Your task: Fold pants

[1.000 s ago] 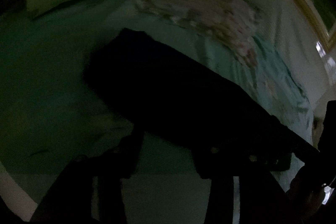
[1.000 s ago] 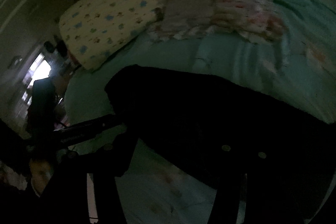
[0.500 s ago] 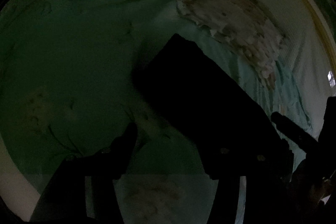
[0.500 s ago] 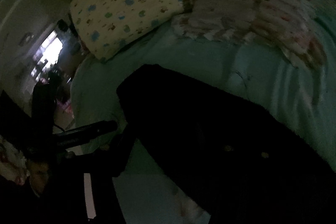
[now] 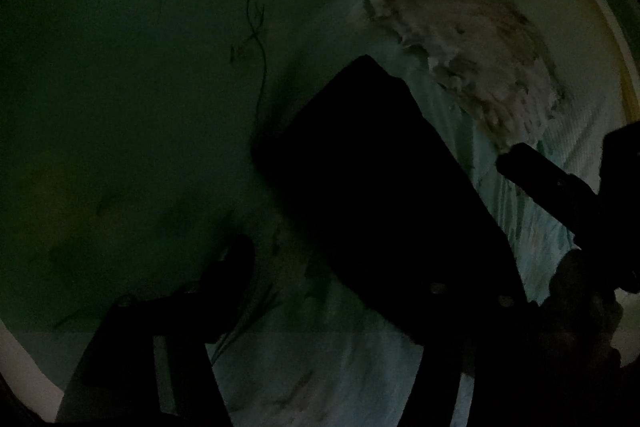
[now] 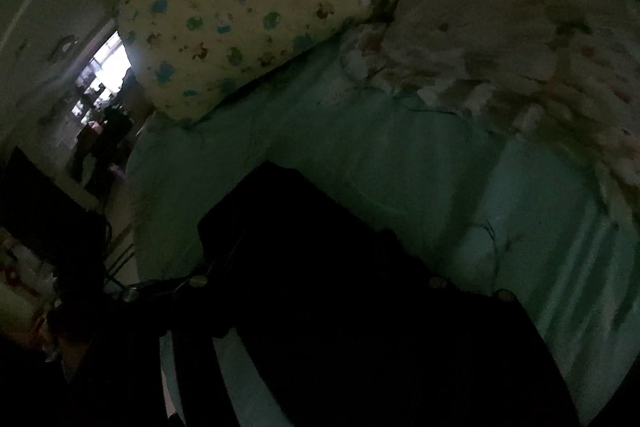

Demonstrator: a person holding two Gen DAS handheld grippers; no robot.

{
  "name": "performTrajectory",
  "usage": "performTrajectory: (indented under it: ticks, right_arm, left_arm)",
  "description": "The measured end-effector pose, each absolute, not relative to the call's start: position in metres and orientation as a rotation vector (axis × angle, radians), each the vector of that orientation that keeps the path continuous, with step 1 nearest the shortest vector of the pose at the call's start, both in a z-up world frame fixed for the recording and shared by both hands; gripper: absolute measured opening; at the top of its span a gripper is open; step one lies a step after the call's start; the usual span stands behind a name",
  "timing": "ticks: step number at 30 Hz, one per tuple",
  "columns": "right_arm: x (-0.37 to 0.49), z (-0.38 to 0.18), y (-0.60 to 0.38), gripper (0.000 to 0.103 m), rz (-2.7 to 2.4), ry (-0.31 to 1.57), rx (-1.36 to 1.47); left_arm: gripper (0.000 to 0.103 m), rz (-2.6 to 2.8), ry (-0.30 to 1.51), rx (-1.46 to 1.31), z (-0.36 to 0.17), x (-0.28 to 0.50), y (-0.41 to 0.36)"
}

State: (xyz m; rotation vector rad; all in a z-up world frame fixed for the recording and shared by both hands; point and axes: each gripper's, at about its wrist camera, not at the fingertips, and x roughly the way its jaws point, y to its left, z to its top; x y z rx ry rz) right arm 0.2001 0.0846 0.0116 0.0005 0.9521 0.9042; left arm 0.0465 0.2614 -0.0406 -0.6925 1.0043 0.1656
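Note:
The scene is very dark. Black pants [image 5: 380, 187] lie as a compact dark slab on the teal bed sheet [image 5: 120, 87]. My left gripper [image 5: 336, 263] hangs over their near left edge, jaws opening. Its left finger [image 5: 236, 267] stands over bare sheet, clear of the cloth, and its right finger is lost against the black fabric. In the right wrist view the pants [image 6: 340, 267] fill the lower middle. My right gripper [image 6: 332, 259] is above them with fingers apart, and no pinched cloth shows. One finger of the right gripper [image 5: 540, 183] pokes in at the pants' right side.
A spotted pillow [image 6: 260, 11] and a crumpled flowered blanket [image 6: 500, 27] lie at the head of the bed. The bed's left edge drops toward a lit doorway [image 6: 108, 67] and dark furniture. A pale headboard [image 5: 560, 7] runs behind the blanket.
The pants look shorter and more squared than a second ago. The left fingers have spread, and the left one now sits off the cloth. The right gripper has come into the left wrist view.

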Motion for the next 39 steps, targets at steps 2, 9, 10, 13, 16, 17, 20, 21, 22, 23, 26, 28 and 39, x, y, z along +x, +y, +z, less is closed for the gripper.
performTrajectory:
  ticks: [2, 9, 10, 13, 16, 17, 20, 21, 22, 23, 26, 28, 39]
  right_arm:
    - [0.21, 0.007, 0.095, 0.062, 0.934, 0.975, -0.017]
    - [0.233, -0.013, 0.131, 0.062, 1.002, 1.041, -0.105]
    - [0.235, -0.017, 0.137, 0.062, 1.013, 1.053, -0.118]
    - [0.24, -0.027, 0.151, 0.062, 1.037, 1.075, -0.156]
    - [0.243, -0.038, 0.162, 0.058, 1.03, 1.093, -0.197]
    - [0.243, -0.04, 0.164, 0.054, 1.032, 1.097, -0.2]
    - [0.24, -0.043, 0.169, 0.037, 1.047, 1.095, -0.204]
    - [0.238, -0.042, 0.169, 0.029, 1.057, 1.091, -0.2]
    - [0.236, -0.04, 0.168, 0.028, 1.057, 1.08, -0.202]
    - [0.234, -0.039, 0.167, 0.025, 1.058, 1.073, -0.204]
    - [0.226, -0.033, 0.163, 0.022, 1.059, 1.047, -0.199]
    - [0.222, -0.03, 0.161, 0.021, 1.057, 1.033, -0.187]
    - [0.211, -0.015, 0.146, 0.018, 1.062, 0.981, -0.105]
  left_arm:
    - [0.067, 0.167, 1.005, -0.703, -0.044, 0.051, 0.263]
    - [0.069, 0.173, 0.992, -0.714, -0.05, 0.063, 0.265]
    - [0.069, 0.175, 0.989, -0.711, -0.051, 0.064, 0.265]
    - [0.069, 0.176, 0.981, -0.694, -0.053, 0.066, 0.261]
    - [0.063, 0.176, 0.975, -0.667, -0.053, 0.065, 0.262]
    - [0.058, 0.176, 0.975, -0.656, -0.053, 0.066, 0.263]
    - [0.039, 0.154, 0.977, -0.642, -0.054, 0.066, 0.265]
    - [0.038, 0.153, 0.975, -0.635, -0.053, 0.067, 0.263]
    - [0.033, 0.149, 0.971, -0.631, -0.052, 0.067, 0.263]
    - [0.029, 0.14, 0.968, -0.629, -0.051, 0.066, 0.262]
    - [0.023, 0.124, 0.955, -0.614, -0.046, 0.061, 0.257]
    - [0.021, 0.118, 0.946, -0.598, -0.042, 0.059, 0.254]
    - [0.011, 0.087, 0.905, -0.577, -0.026, 0.045, 0.246]
